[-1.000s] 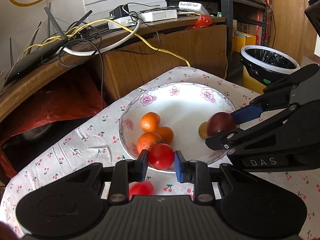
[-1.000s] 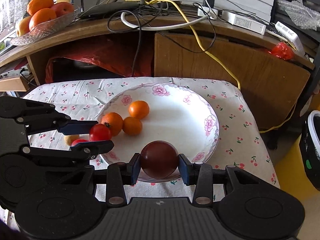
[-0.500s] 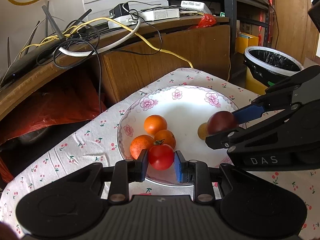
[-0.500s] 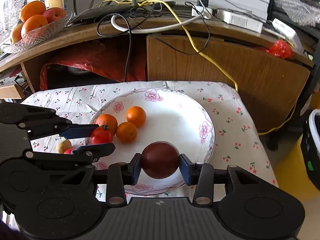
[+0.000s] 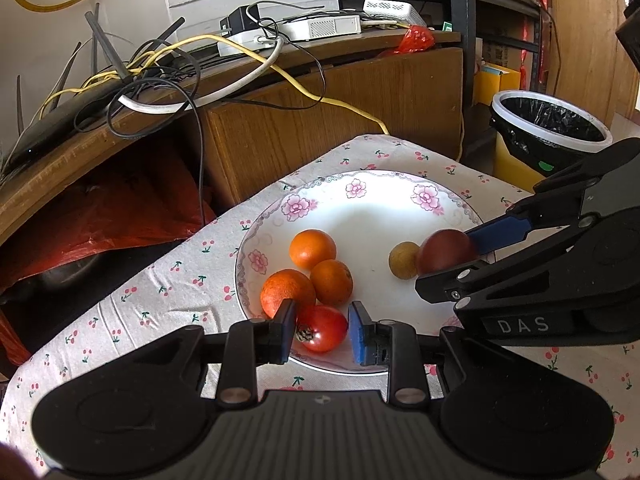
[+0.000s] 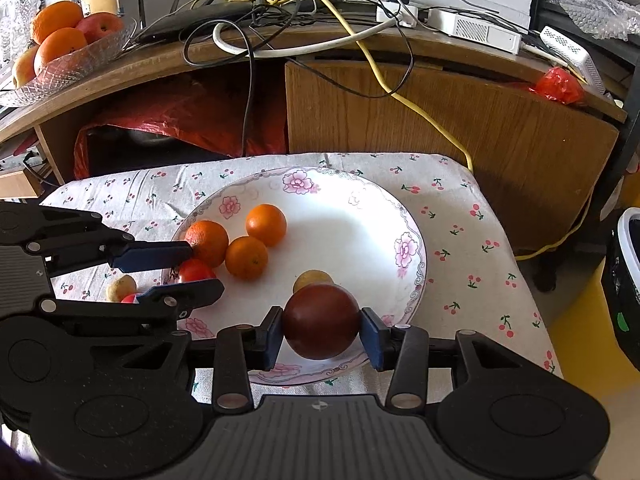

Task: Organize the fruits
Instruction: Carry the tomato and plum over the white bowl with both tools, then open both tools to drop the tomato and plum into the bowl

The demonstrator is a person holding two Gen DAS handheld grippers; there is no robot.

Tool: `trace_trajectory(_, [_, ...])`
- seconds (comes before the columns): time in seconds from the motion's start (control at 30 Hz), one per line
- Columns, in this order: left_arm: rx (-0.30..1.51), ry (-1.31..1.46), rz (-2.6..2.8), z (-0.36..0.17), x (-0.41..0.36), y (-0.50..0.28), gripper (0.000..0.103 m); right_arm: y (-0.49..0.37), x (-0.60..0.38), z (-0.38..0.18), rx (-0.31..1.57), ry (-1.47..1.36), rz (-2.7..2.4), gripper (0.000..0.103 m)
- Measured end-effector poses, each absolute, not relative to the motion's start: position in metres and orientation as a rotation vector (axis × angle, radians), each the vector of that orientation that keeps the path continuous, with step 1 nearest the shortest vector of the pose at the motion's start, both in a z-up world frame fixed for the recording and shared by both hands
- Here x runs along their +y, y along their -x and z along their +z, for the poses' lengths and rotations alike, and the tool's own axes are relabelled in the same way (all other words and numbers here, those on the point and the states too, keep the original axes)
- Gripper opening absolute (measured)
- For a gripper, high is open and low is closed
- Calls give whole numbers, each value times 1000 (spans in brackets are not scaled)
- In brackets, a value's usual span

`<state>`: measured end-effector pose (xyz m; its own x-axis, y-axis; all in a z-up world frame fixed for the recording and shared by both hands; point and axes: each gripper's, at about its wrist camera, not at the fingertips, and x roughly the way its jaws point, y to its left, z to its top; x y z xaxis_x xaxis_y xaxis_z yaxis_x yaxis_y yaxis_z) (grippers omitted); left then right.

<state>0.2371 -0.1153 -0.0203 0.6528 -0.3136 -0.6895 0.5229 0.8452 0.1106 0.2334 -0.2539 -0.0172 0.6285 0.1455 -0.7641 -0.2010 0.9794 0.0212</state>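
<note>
Here the left tool (image 5: 322,330) is bracketing a glossy red tomato (image 5: 322,328) at the near-left rim of the flowered plate (image 5: 384,208); whether its pads are pinching the tomato or standing just off it, I cannot tell. The right tool (image 6: 321,330) is clamping a smooth, dark maroon fruit (image 6: 320,320) over the plate's near edge, just in front of a small tan fruit (image 6: 310,278). Three oranges (image 6: 246,256) are clustering on the plate's left side, touching one another. The plate's far and right parts are lying bare. Another tan fruit (image 6: 120,286) is sitting on the cherry-print cloth (image 6: 472,240) covering the counter, just left of the plate.
</note>
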Motion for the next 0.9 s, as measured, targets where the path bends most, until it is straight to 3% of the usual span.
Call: trace_trajectory(0.9, [663, -317, -451, 11, -98, -219, 43, -219, -250, 4, 798, 56, 229, 39])
